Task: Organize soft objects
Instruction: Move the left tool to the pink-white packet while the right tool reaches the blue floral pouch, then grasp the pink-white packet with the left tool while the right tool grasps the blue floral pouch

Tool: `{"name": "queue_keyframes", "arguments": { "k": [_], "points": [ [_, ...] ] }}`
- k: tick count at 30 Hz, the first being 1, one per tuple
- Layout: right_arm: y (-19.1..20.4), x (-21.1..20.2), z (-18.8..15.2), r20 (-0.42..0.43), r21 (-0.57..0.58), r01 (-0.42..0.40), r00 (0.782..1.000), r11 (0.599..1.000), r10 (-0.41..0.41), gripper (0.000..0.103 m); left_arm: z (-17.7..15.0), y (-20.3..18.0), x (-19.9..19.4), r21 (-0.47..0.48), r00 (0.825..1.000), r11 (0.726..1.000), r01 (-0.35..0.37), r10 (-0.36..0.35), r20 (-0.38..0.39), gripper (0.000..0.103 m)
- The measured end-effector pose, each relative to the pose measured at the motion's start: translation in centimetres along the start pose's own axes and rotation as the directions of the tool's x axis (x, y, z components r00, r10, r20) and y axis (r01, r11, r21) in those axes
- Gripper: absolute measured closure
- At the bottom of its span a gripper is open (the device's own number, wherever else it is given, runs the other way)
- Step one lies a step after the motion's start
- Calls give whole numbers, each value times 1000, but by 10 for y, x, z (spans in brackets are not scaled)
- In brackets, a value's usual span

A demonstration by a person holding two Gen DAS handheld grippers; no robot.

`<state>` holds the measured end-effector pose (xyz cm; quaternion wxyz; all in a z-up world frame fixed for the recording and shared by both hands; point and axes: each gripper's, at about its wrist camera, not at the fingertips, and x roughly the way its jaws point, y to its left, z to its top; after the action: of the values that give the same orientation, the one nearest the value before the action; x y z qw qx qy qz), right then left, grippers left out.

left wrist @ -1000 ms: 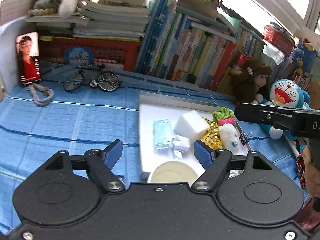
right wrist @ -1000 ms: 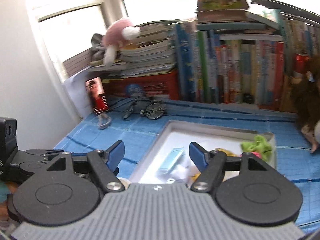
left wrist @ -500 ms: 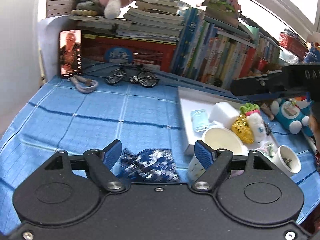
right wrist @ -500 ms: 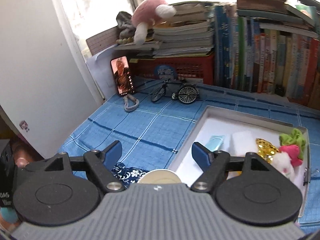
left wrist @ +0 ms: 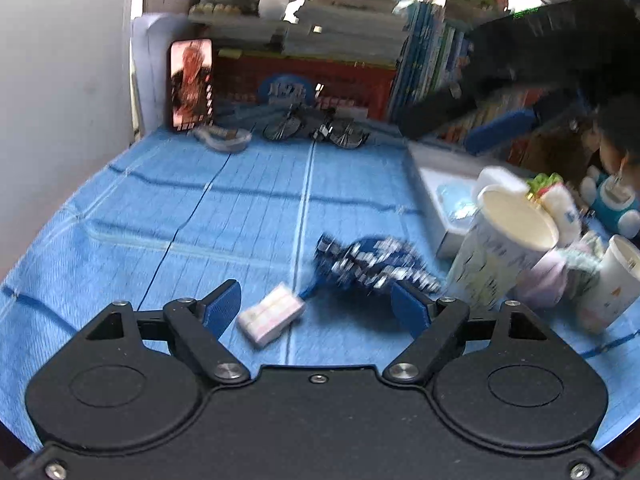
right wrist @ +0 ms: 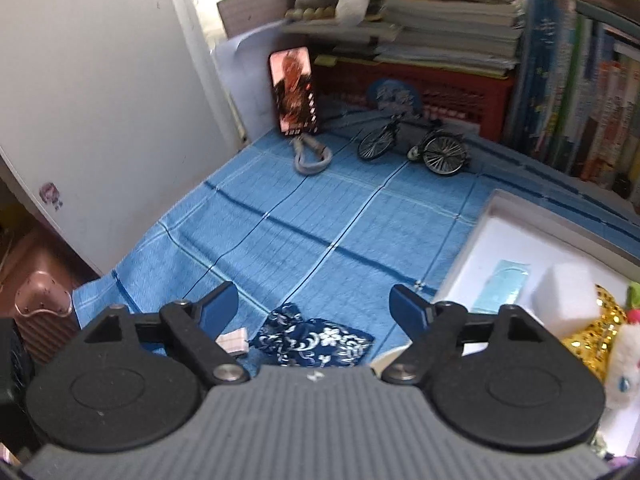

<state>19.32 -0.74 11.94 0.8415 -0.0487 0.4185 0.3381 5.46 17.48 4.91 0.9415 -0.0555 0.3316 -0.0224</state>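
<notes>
Blue checked cloth [left wrist: 224, 216] covers the tabletop, and on it lies a dark blue floral fabric pouch [left wrist: 372, 260], crumpled, just left of a white tray [right wrist: 516, 216]. A small pink-and-white block [left wrist: 270, 314] lies just beside the pouch on its left. The left hand-held gripper [left wrist: 316, 308] hangs over the cloth with its jaws spread wide; the block and the near edge of the pouch lie in the gap below, with neither blue pad pressing on them. The right hand-held gripper [right wrist: 314, 304] is also spread wide, its jaws having just been opening, and nothing is gripped between them; the pouch shows below the gap. In the tray sit a pale blue packet [right wrist: 502, 290], a white foam block [right wrist: 568, 292], a gold sequinned piece [right wrist: 600, 336] and a white plush toy [right wrist: 624, 356]. A tall paper cup [left wrist: 504, 248] stands just right of the pouch, at the tray's near corner. At the back, a phone [right wrist: 294, 92] leans upright near a model bicycle [right wrist: 416, 146].
</notes>
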Motion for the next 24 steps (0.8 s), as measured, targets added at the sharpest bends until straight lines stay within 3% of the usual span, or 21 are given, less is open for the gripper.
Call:
{"name": "queue_keyframes", "arguments": {
  "k": [6,10,13,19,24],
  "points": [
    [18,38,5,-133,1,31,991,1000,-31,6,-14,12,13,-2,1000,1000,-9,9,-4,23],
    [25,62,7,-200,15,97,975,995,-93,4,-14,15,24,8,1000,1000,-1,1,-13,33],
    [23,77,8,-248,48,115,964,992,-99,3,-14,16,28,4,1000,1000,16,-16,-6,35],
    [20,102,5,-311,84,160,942,984,-126,2,-14,18,34,-5,1000,1000,21,-21,-17,43],
    [22,114,-1,-337,43,179,929,983,-154,2,-15,18,32,0,1000,1000,16,-16,-14,53]
  ]
}}
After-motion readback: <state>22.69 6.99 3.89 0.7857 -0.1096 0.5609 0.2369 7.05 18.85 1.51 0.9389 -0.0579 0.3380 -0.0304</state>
